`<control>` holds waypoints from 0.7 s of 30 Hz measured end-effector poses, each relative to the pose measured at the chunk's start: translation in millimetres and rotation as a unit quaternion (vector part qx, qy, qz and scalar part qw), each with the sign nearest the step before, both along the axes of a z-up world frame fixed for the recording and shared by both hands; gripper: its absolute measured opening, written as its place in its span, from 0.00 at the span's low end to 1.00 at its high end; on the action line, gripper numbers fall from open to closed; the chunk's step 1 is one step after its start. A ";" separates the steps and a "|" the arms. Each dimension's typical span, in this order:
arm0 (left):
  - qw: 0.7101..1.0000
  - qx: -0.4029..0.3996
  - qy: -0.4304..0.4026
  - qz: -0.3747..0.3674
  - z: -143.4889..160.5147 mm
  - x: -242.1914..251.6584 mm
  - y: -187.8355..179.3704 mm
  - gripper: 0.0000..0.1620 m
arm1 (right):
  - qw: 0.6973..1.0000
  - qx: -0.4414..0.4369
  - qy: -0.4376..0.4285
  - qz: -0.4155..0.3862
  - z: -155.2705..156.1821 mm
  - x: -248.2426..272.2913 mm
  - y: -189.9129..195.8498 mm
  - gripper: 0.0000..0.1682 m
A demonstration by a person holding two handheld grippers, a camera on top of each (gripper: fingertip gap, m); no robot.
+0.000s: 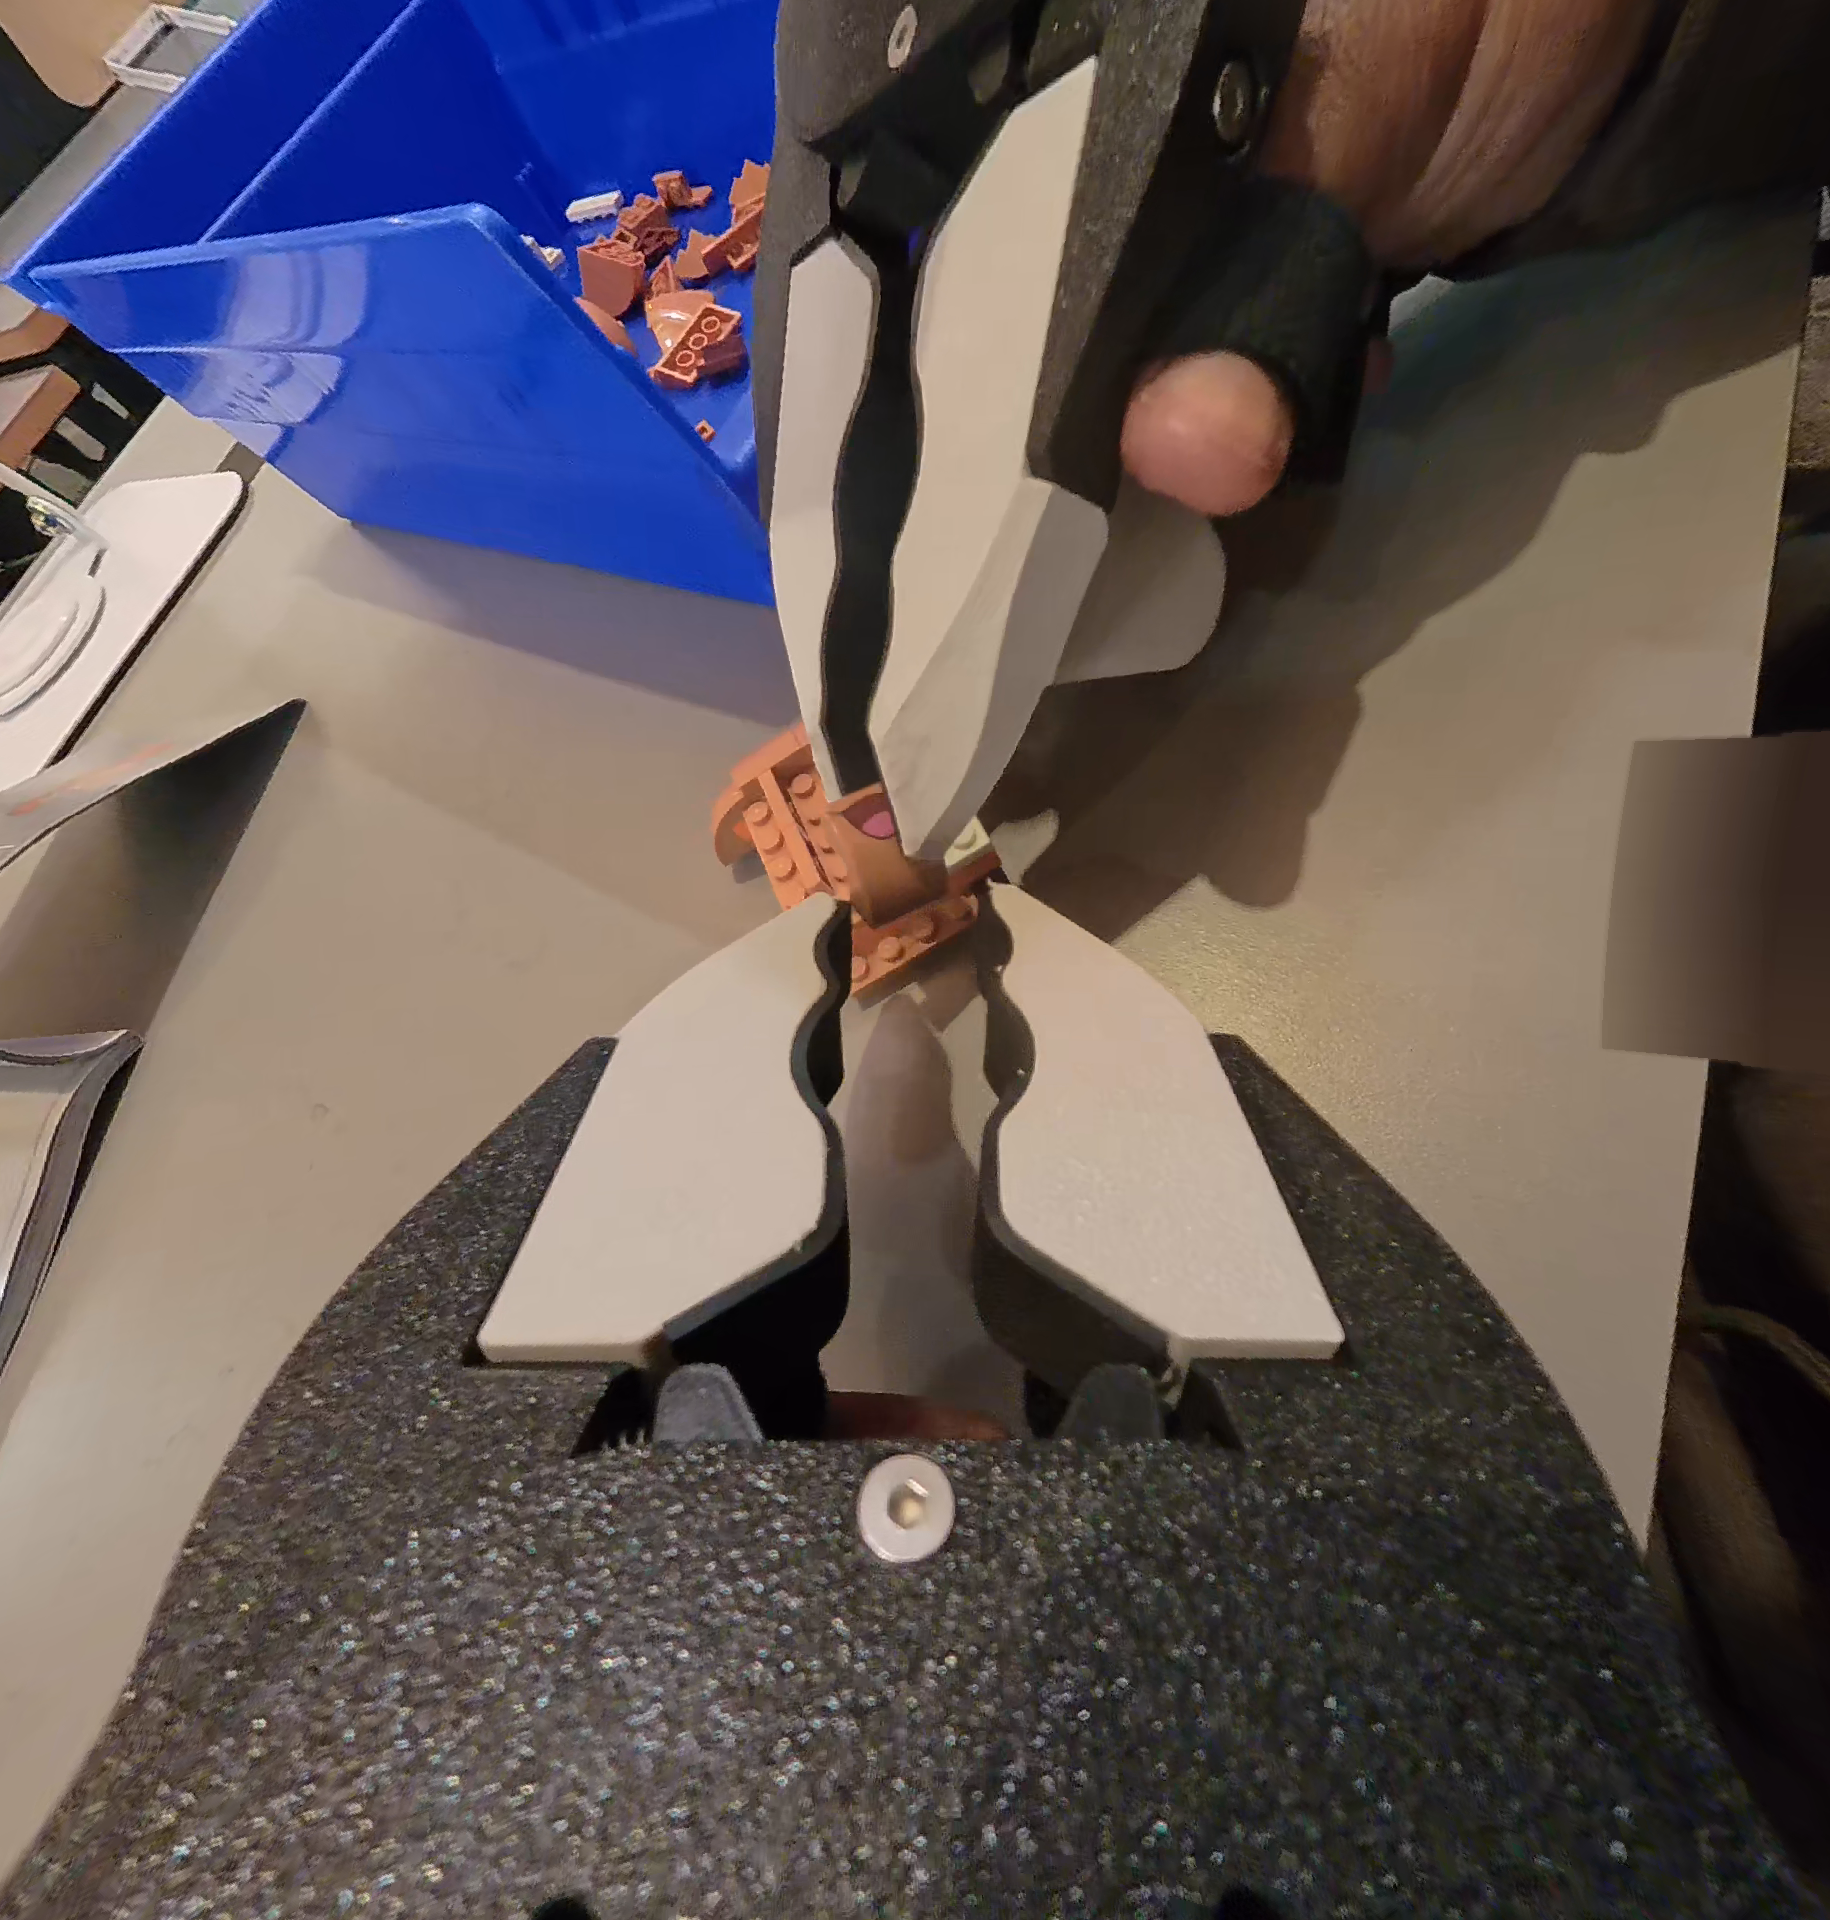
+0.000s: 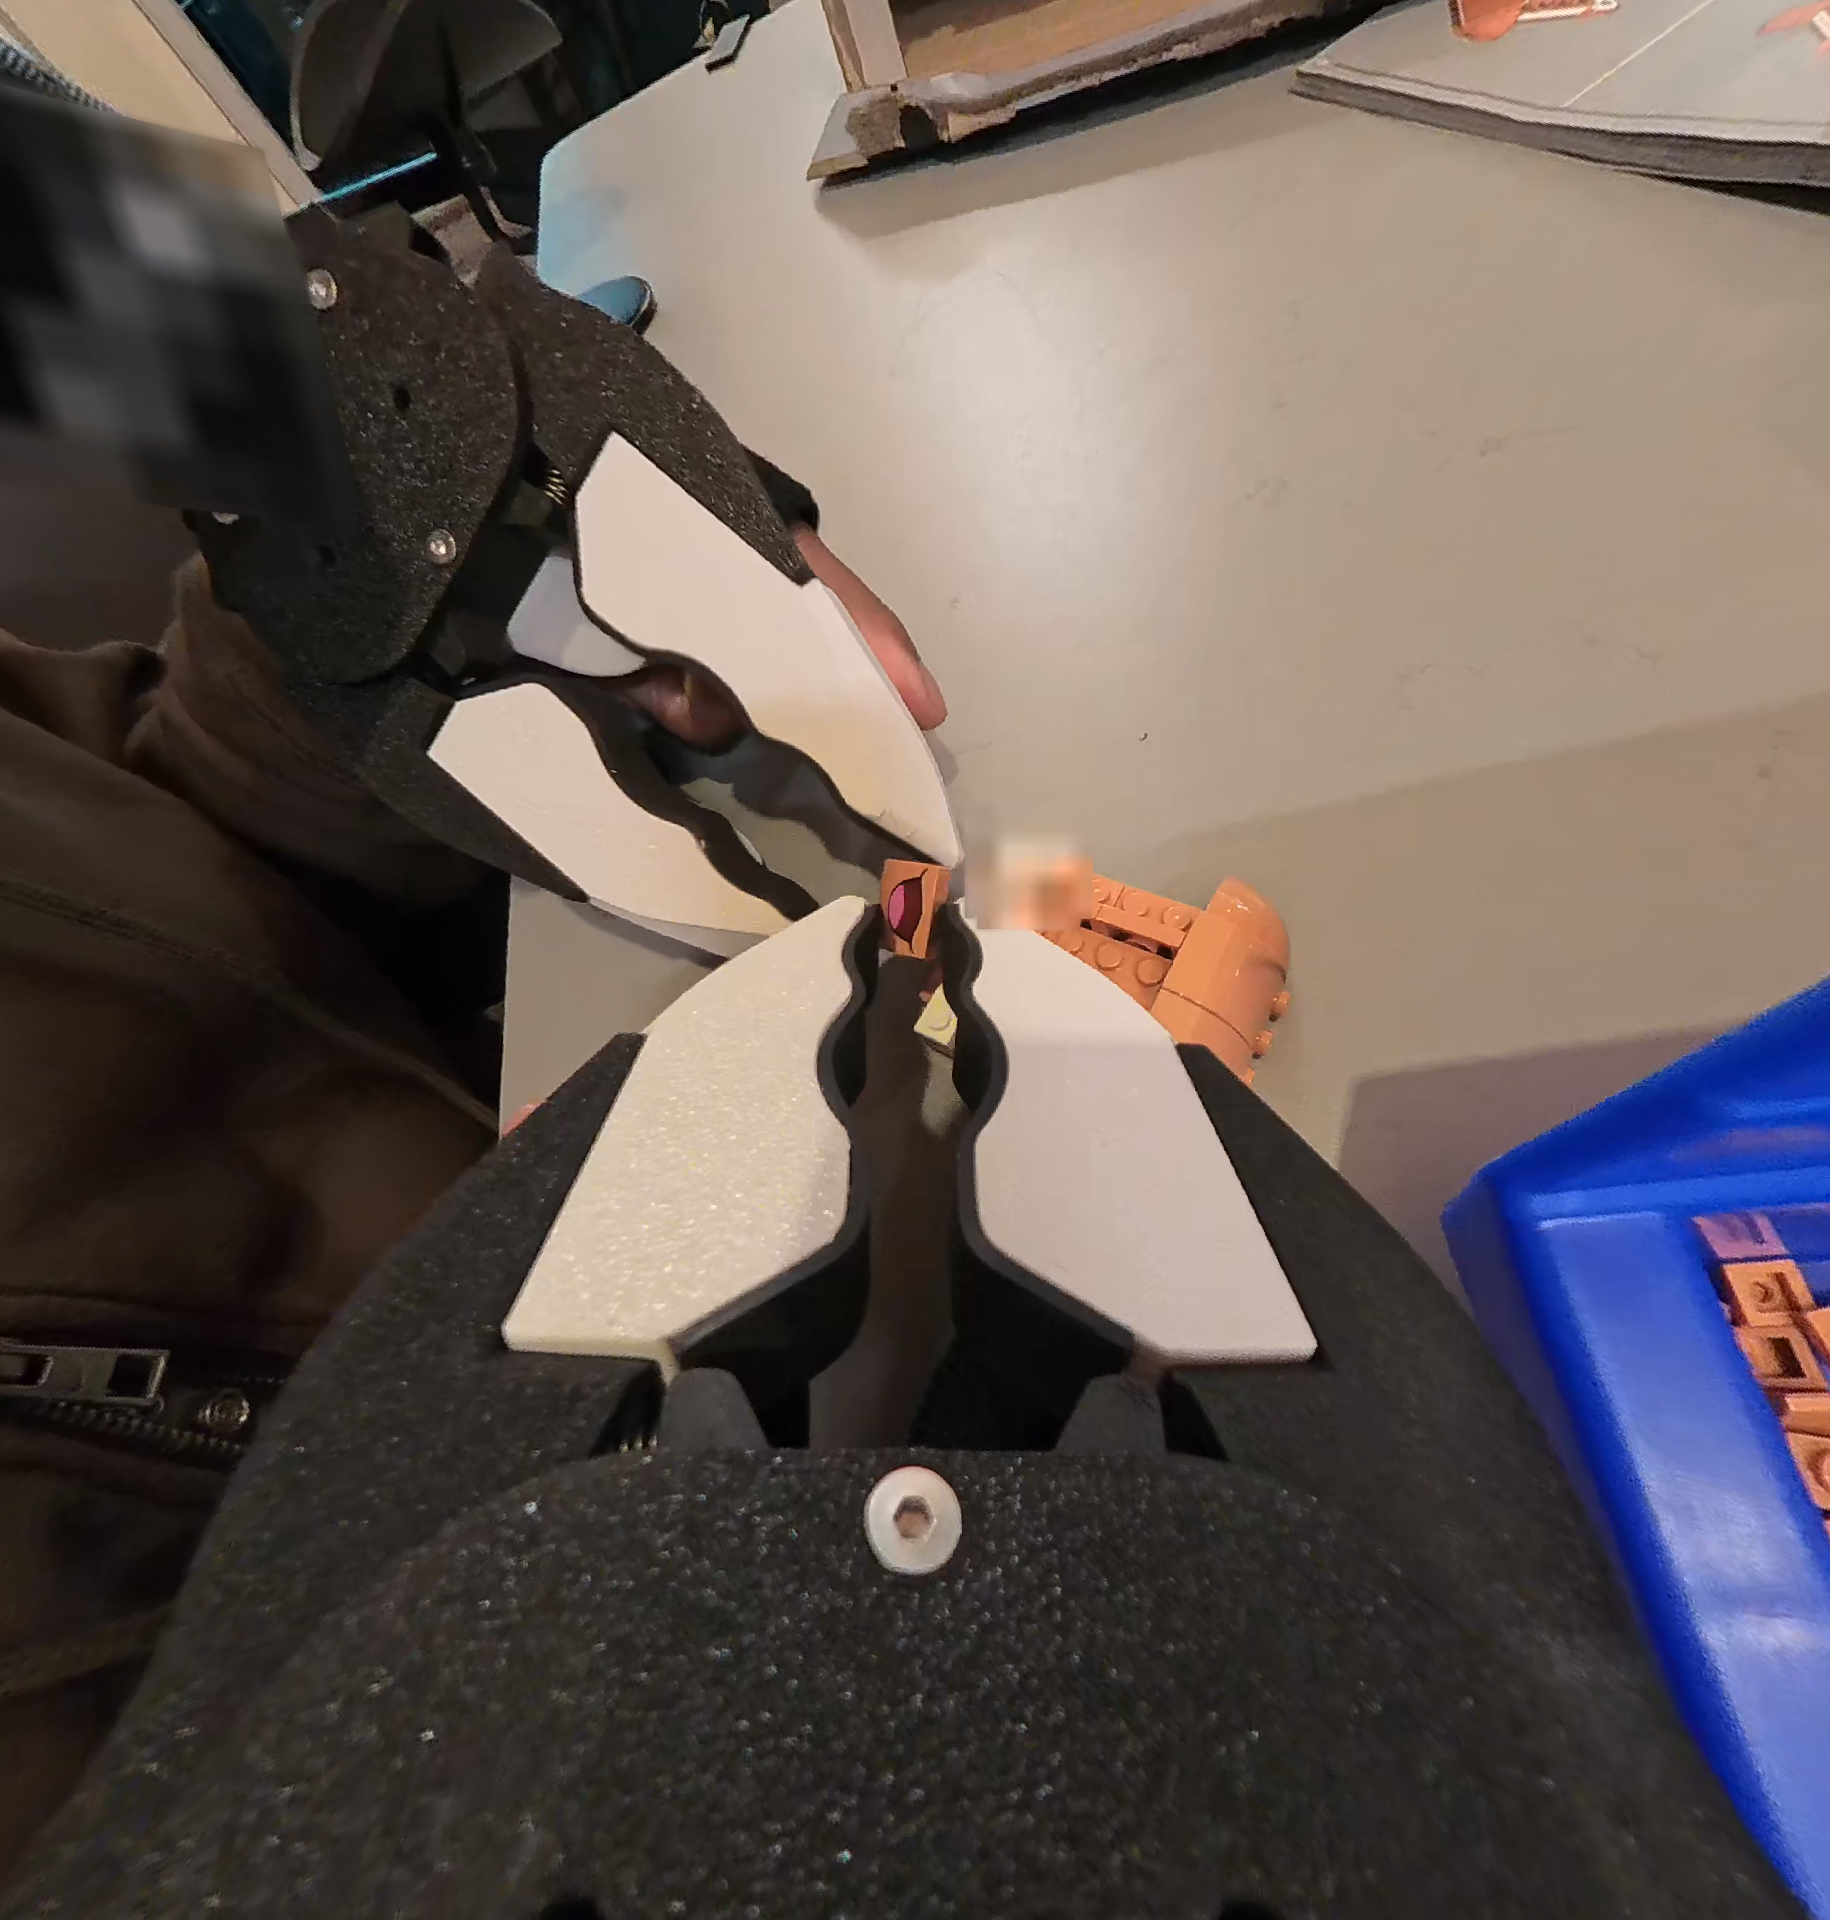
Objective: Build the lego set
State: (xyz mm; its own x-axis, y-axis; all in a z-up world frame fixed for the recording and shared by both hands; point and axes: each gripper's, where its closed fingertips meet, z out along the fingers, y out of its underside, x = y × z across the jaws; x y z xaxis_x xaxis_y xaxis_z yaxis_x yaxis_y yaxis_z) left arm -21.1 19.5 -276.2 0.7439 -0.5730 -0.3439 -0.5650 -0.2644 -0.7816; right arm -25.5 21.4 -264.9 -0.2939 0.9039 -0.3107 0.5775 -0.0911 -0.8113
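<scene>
Item: brown lego assembly [image 1: 838,862], partly built, being held above the grey bench [image 1: 423,935] between the two grippers.

Left gripper [image 1: 916,935]: jaws closing on the assembly's lower studded plate.

Right gripper [image 2: 906,925]: jaws pinching a small brown tile with a pink mouth print [image 2: 911,909], which is meeting the assembly; whether it is seated is hard to tell.

Blue bin [image 1: 423,343]: sitting at the bench's far side, holding loose brown pieces [image 1: 672,281].

Instruction booklet [image 2: 1617,94]: lying open on the bench.

Person: a dark jacket sleeve [image 2: 163,883] is showing behind the left gripper.
</scene>
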 end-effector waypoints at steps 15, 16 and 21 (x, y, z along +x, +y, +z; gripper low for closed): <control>0.992 -0.074 -0.042 0.090 -9.8 -8.6 0.9 0.28 | 0.999 -0.047 -0.001 -0.023 5.3 2.5 10.8 0.06; 0.991 -0.080 -0.046 0.094 -10.6 -7.4 2.7 0.29 | 0.998 -0.050 -0.002 -0.025 5.4 2.6 11.3 0.06; 0.986 -0.107 -0.061 0.116 -14.5 -8.2 10.6 0.34 | 0.997 -0.068 0.000 -0.032 8.7 4.3 15.0 0.06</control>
